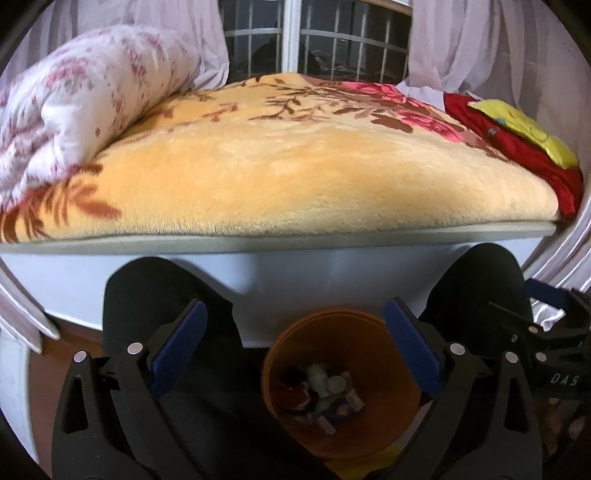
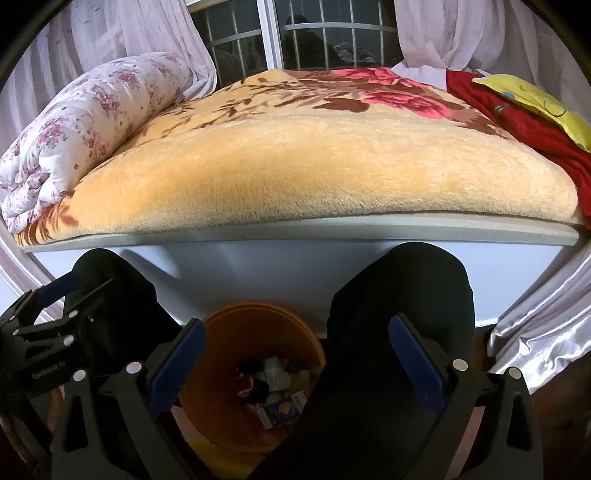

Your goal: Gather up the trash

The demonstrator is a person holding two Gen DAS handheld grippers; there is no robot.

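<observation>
An orange bin stands on the floor between a person's dark-trousered knees, below the bed's edge. Inside it lies mixed trash: small white bottles, a dark red wrapper, a blue-and-white carton. My left gripper hovers open above the bin with nothing between its blue pads. My right gripper is open and empty too, over the bin's right rim and the right knee. Each gripper shows at the side of the other's view.
A bed with a plush yellow flowered blanket fills the view ahead. A rolled floral quilt lies at its left, a red cloth with a yellow pillow at its right. Curtains and a barred window stand behind.
</observation>
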